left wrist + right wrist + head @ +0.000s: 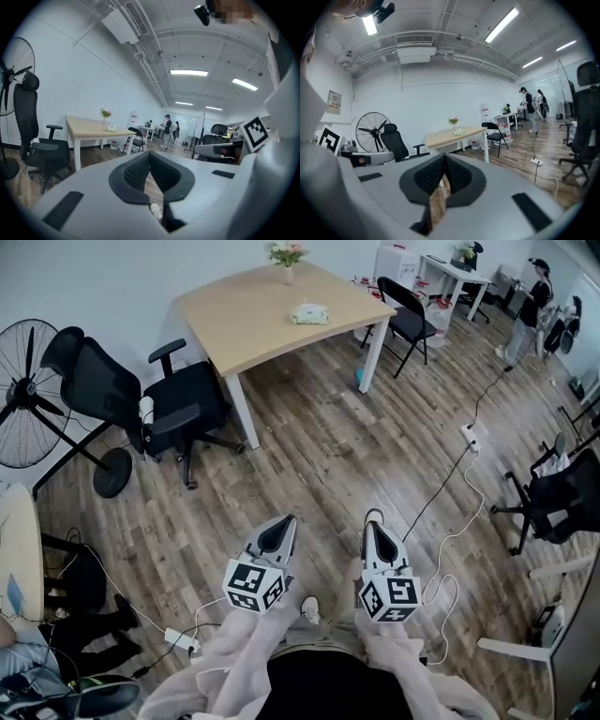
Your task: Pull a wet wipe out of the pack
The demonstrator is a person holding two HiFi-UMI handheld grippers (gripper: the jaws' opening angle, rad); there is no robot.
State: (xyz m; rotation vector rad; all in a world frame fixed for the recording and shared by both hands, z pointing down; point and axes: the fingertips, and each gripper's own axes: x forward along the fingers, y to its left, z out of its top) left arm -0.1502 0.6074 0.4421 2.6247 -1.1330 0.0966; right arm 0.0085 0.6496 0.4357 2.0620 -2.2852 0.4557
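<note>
The wet wipe pack (309, 313) is a pale green packet lying on the light wooden table (253, 320) across the room. It also shows small on that table in the left gripper view (111, 129) and the right gripper view (458, 132). My left gripper (281, 532) and right gripper (375, 529) are held side by side close to my body, over the wooden floor, pointing toward the table and far from the pack. In each gripper view the black pads (136, 173) (427, 176) meet at the tips with nothing between them.
A black office chair (159, 404) and a standing fan (28, 395) stand left of the table. A vase of flowers (288, 257) sits on the table's far side. A folding chair (408, 320) is to its right. A power strip with cables (471, 437) crosses the floor. A person (530, 310) stands far right.
</note>
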